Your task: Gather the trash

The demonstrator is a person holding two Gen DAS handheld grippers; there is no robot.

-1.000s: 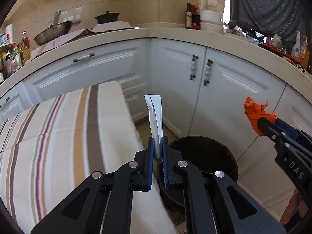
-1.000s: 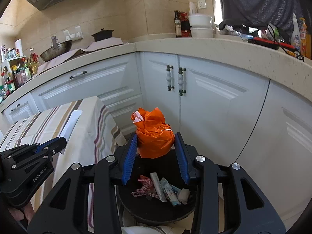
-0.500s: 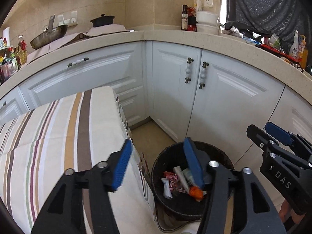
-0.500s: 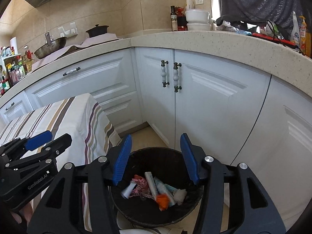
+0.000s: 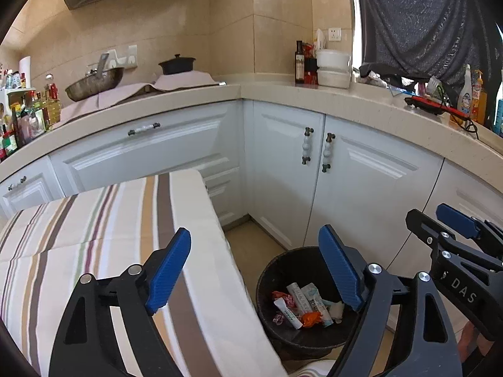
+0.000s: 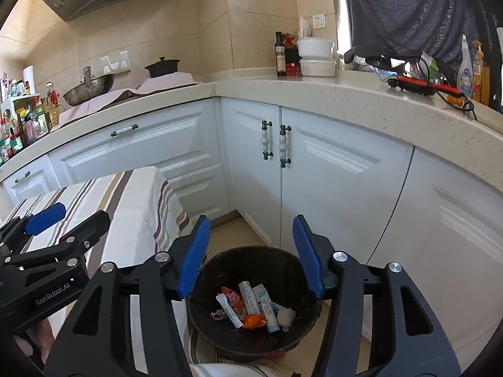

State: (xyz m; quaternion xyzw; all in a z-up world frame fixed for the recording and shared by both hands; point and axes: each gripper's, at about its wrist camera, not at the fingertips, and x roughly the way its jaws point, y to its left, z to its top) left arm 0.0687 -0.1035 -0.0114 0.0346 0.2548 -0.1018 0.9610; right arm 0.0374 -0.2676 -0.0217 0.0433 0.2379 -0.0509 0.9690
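The round black trash bin (image 6: pixel 251 339) sits on the tan floor (image 5: pixel 251 251) with its top wide open, so there is room to drop straight in from above. Wrappers (image 6: pixel 251 308) cover only the bottom. The table with the striped cloth (image 5: pixel 110 235) stands right beside the bin on the left and blocks that side. The white cabinet doors (image 6: pixel 330 188) stand close behind the bin and to its right, like a wall. A strip of bare floor between table and cabinets leaves a narrow way through. The beige countertop (image 6: pixel 345 100) above sticks out over the doors and is crowded with bottles and bowls.
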